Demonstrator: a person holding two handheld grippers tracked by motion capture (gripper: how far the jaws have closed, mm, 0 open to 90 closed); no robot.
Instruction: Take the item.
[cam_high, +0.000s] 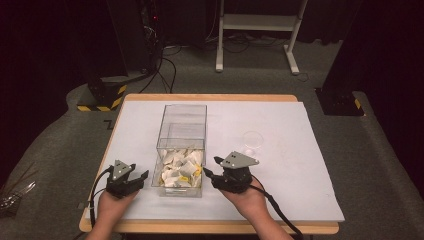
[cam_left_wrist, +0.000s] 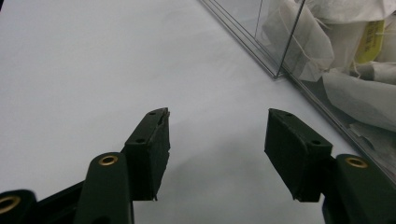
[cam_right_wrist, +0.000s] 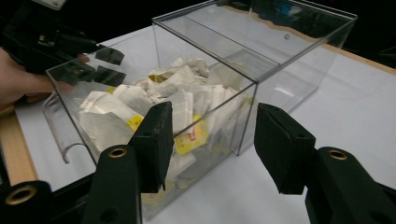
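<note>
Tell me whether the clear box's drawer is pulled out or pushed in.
Pulled out. The drawer sticks out of the clear box toward the person, open-topped, with tea bags piled inside.

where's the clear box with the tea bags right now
In the high view the clear box sits near the table's front edge, between the left gripper and the right gripper, with a small clear lid farther right.

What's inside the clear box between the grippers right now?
The clear box holds a heap of white tea bags with yellow tags in its near, open-topped part. Bags under the top layer are covered; the far part looks empty.
</note>
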